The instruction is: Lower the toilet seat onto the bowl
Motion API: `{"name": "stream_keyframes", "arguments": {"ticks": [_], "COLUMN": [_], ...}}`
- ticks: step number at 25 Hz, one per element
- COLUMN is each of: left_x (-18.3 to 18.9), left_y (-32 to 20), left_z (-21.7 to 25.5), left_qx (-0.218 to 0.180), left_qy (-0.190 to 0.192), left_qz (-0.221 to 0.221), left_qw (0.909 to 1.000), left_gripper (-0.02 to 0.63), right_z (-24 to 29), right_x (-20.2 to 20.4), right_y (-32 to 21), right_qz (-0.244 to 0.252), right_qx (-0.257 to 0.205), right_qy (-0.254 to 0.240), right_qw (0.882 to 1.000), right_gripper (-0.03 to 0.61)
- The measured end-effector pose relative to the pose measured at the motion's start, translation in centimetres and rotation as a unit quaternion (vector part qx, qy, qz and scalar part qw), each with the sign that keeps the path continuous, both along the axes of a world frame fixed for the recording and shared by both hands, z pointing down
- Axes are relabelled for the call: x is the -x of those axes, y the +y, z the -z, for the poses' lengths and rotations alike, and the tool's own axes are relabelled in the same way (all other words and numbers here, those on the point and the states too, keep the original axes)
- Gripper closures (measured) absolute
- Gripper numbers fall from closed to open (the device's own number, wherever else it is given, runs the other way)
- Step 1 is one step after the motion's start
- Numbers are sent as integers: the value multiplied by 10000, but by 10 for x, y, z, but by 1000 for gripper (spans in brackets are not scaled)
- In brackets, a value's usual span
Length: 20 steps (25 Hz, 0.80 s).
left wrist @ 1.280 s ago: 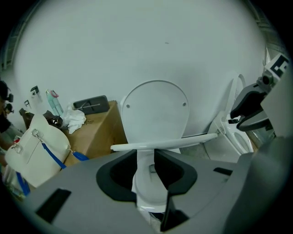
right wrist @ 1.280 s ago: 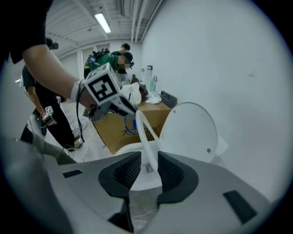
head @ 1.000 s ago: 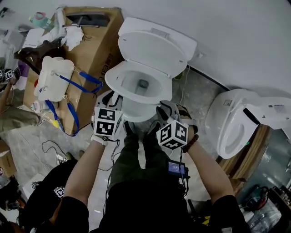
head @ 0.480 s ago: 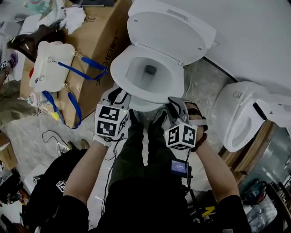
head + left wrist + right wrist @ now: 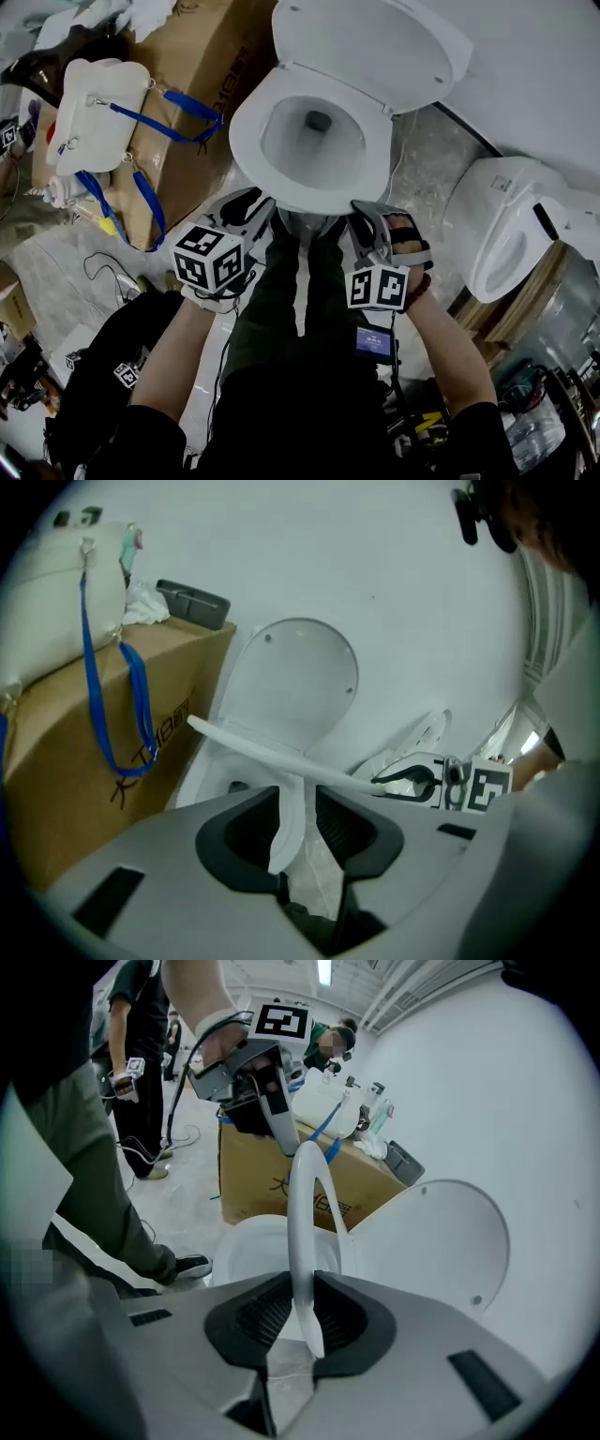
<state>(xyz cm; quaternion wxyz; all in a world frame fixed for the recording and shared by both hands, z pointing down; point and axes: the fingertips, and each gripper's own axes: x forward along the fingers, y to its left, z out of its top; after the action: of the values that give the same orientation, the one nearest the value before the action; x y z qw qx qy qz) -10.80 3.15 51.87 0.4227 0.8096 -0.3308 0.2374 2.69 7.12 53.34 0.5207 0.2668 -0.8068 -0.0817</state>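
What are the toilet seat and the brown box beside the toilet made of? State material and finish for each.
Toilet seat: probably moulded plastic, glossy white; its thin, smooth rim carries soft highlights.
Box: cardboard by the look, matt brown, with sharp straight edges and dark lettering printed on its side.

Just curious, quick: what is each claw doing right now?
Left gripper: open, toilet seat between its jaws.
Right gripper: jaws have just been closing, now gripping the toilet seat.
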Motion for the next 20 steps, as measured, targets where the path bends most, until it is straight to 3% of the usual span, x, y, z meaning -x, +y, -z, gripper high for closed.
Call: {"name": "stream_keyframes", "arguments": {"ticks": [5, 10, 14, 20], "left_x": [1, 4, 9, 19], "left_y": [15, 18, 19, 20], "left_z": [-7, -6, -1, -26], "left_qx": [502, 979, 1074, 1247], "left_qy": [815, 1657, 2186, 2176], "left_qz": [527, 1270, 1690, 2096], "left_qw": [9940, 9730, 9550, 9451], "left_gripper": [489, 489, 489, 488], "right_z": [-8, -11, -18, -38], "right_x": [5, 5, 9, 15], "right_y": [7, 8, 14, 28], "right_qz": [-8, -60, -7, 67], "right_qx": [-30, -67, -111, -57], "right_qy": [31, 21, 114, 200], "right_qw": [10000, 10000, 9999, 9998], "right_gripper": [489, 489, 489, 488]}}
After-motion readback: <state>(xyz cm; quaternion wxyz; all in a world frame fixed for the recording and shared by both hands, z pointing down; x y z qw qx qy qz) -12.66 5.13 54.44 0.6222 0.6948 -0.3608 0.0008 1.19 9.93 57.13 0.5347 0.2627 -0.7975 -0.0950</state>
